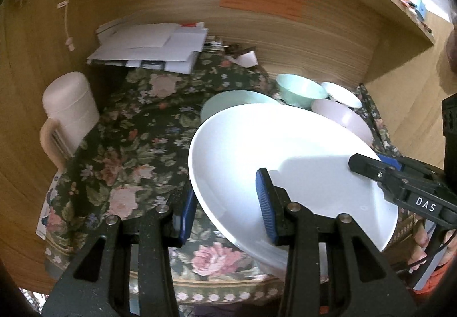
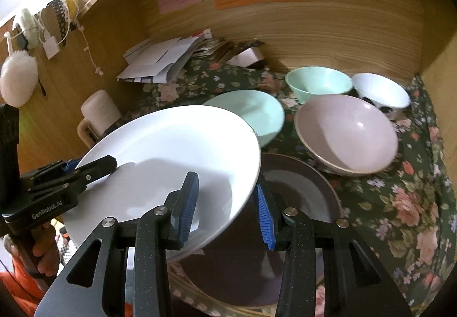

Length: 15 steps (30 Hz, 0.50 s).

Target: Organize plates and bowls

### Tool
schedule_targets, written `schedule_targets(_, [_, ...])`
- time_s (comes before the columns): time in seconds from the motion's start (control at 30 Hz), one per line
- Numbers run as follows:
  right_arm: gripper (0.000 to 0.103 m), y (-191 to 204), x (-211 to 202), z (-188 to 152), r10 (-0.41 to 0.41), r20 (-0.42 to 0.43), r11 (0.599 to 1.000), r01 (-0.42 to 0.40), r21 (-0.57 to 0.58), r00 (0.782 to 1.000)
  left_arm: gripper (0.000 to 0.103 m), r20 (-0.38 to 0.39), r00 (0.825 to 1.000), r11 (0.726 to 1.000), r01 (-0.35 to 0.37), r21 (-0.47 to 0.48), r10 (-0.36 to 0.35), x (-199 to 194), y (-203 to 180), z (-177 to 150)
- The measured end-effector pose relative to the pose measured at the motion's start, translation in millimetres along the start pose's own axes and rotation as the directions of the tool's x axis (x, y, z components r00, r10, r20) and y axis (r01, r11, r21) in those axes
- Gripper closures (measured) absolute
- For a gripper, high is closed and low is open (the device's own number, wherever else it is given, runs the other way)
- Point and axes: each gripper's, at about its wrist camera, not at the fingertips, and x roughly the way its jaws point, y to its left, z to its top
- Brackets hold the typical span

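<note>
Above the floral tablecloth (image 1: 128, 145), a white plate (image 1: 271, 151) hangs tilted, carried between two handheld grippers. On the plate's left edge the left gripper (image 1: 228, 202) points forward and down, its jaws clamped on the rim: one blue pad lies on the upper face, the other under the edge. From the opposite side the right gripper (image 2: 225, 208) grips the same plate (image 2: 171, 151) in the same way, one pad on top and one beneath the rim, also angled down toward the table. In the left wrist view the right gripper (image 1: 371, 165) shows as a black finger over the plate's far edge, with a hand (image 1: 428, 242) wrapped around its handle below. In the right wrist view the left gripper (image 2: 94, 165) reaches in from the left, and fingers (image 2: 42, 254) hold its handle beside an orange sleeve (image 2: 17, 285).

Under the plate's right half sits a dark plate (image 2: 300, 197) on the cloth. Behind it stand a pale pink bowl (image 2: 345, 134), a mint shallow bowl (image 2: 251, 114), a mint deep bowl (image 2: 317, 82) and a white bowl (image 2: 380, 91). A cream jug (image 1: 68, 108) stands at the left, papers (image 1: 148, 45) at the back against the wooden wall.
</note>
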Motion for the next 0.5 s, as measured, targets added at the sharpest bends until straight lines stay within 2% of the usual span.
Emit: schedule_targets(0.5, [0.067,-38,-22,-25,-0.039,0.007,0.997,0.038,0.064,0.999,0.063,-0.045,0.997,0.998,0.057,0.023,-0.056,12,-42,-14])
